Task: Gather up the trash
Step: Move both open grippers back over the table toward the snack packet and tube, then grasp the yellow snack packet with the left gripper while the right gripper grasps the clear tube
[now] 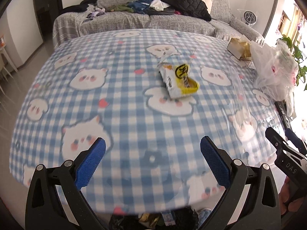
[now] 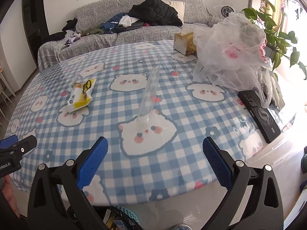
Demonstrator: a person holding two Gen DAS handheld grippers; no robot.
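Observation:
A yellow and white snack wrapper [image 1: 179,80] [image 2: 82,94] lies on the round table with the blue checked cloth [image 1: 122,99] [image 2: 184,103], past its middle. A clear plastic sleeve [image 2: 149,97] [image 1: 238,95] lies lengthwise to the right of the wrapper. My left gripper [image 1: 153,160] hangs open over the near edge, well short of the wrapper, with nothing between its fingers. My right gripper [image 2: 155,160] is open too, just short of the clear sleeve's near end. Each gripper shows at the edge of the other's view.
A crumpled white plastic bag [image 2: 230,55] [image 1: 274,71] and a tissue box [image 2: 183,43] [image 1: 238,48] sit at the table's far right. A black power strip [image 2: 258,113] lies by the right edge. A basket with trash [image 2: 122,217] stands below the near edge. A sofa with clothes [image 1: 145,13] is behind.

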